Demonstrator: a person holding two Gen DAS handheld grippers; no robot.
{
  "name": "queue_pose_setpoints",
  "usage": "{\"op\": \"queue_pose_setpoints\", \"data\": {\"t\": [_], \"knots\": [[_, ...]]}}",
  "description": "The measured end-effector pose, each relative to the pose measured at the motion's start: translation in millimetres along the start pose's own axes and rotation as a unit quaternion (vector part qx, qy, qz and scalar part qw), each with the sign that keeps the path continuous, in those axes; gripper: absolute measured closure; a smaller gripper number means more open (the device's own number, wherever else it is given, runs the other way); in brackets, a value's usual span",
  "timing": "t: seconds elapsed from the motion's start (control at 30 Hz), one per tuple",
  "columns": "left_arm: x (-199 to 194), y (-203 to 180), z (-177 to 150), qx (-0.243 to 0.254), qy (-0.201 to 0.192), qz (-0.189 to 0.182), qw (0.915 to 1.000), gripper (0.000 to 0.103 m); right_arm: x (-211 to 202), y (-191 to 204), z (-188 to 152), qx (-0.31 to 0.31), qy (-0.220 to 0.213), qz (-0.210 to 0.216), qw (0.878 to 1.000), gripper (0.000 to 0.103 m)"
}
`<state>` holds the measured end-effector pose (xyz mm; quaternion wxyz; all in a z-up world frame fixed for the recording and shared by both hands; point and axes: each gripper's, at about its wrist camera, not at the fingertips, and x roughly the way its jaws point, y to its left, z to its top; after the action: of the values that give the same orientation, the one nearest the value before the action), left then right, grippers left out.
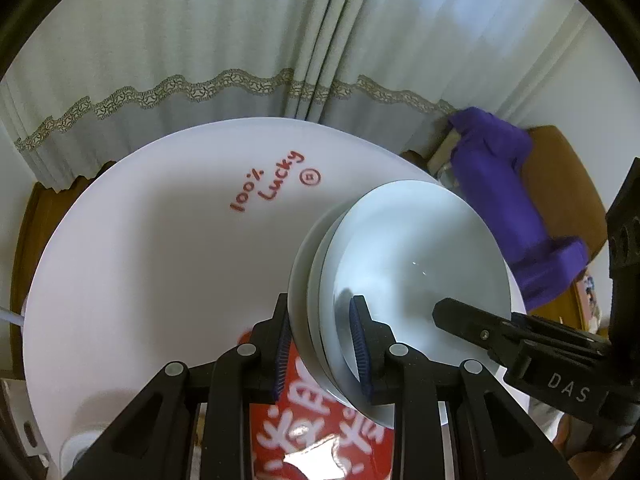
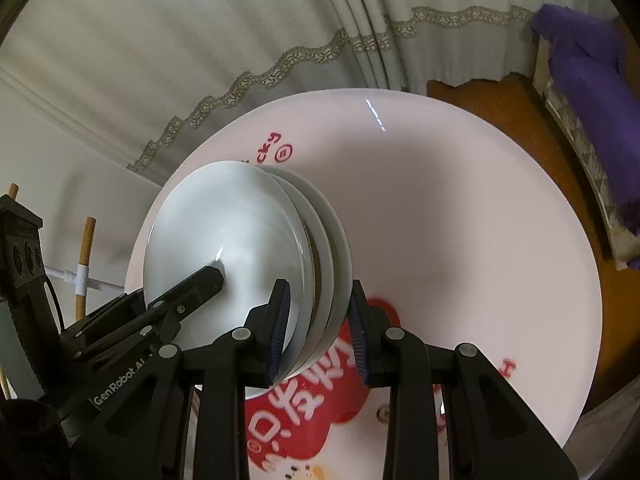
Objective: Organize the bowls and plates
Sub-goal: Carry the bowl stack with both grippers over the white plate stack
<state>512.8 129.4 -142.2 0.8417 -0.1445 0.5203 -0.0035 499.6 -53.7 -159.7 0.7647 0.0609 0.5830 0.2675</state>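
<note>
While both sets of jaws clamp the stack of small dishes [image 1: 400,272] low in frame, left gripper [image 1: 322,350] and right gripper [image 2: 318,340] sharing its weight on edge, the big printed plate [image 1: 160,240] stands upright behind, curtain [image 1: 200,40] beyond.

Both the left hand-held gripper [image 1: 322,344] and right hand-held gripper [image 2: 318,334] are black, with ribbed blue pads [image 1: 358,344] and silver pivot pins [image 1: 398,349].
</note>
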Motion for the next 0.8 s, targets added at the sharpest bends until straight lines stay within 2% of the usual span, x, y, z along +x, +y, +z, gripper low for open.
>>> {"op": "queue_pose_setpoints", "data": {"t": [0.2, 0.53, 0.8], "knots": [[-37, -6, -25, 0.004, -0.013, -0.001, 0.9999, 0.079, -26, 12, -16, -0.011, -0.014, -0.004, 1.0, 0.074], [-74, -11, -78, -0.003, 0.003, -0.003, 1.0, 0.079, -43, 15, -68, -0.012, 0.001, 0.002, 1.0, 0.074], [-116, -18, -101, -0.004, -0.011, -0.003, 0.9999, 0.079, -67, 21, -93, -0.019, -0.007, 0.003, 1.0, 0.074]]}}
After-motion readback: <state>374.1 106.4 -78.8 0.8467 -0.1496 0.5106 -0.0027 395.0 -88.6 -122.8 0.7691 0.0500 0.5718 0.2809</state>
